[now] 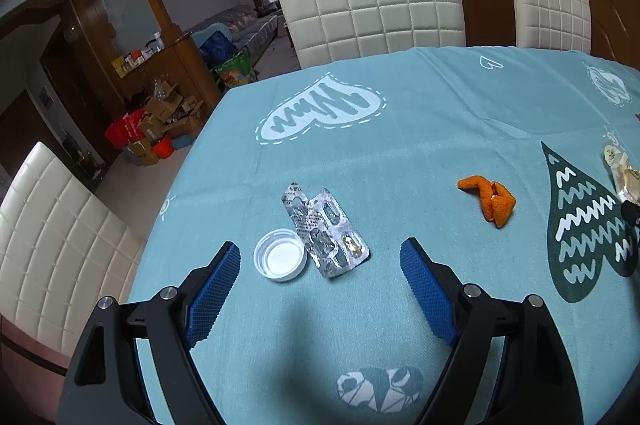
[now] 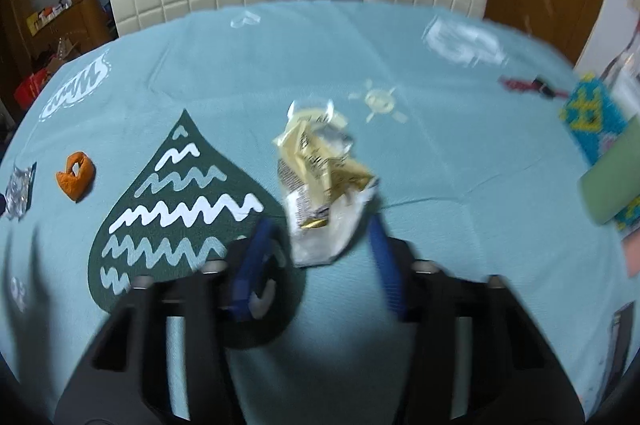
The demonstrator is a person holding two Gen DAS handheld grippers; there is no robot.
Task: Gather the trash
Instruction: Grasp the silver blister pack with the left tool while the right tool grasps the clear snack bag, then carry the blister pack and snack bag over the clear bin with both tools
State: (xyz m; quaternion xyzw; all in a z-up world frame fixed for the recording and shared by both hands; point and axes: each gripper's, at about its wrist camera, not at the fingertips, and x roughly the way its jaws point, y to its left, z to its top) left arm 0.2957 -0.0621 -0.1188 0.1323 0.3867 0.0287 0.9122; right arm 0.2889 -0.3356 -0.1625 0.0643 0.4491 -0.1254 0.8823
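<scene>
Table: round top under a teal cloth [image 1: 400, 153] w/ heart and leaf prints; white quilted chairs [image 1: 372, 5] on the far side.
Left gripper [image 1: 320, 257]: jaws spread wide, nothing between the blue pads, hovering over the near part of the cloth.
Bottle cap [image 1: 281, 260]: white, open side up, just ahead of the left finger, touching or nearly touching the blister packs.
Blister packs [image 1: 326, 231]: two silver strips, overlapping, just right of the cap, between the spread fingers' line of sight.
Orange peel [image 1: 490, 199]: curled piece, farther right, apart from the packs; also seen at left in the right wrist view.
Right gripper [image 2: 320, 237]: blurred; blue fingers on either side of the wrapper's near end. Cannot tell if pads press it yet.
Wrapper [image 2: 324, 177]: crumpled cream-and-white snack bag, mid-table, right of the dark leaf print [image 2: 180, 209].
Far right: green-and-blue items [image 2: 600, 137] at cloth edge, too blurred to ID.
</scene>
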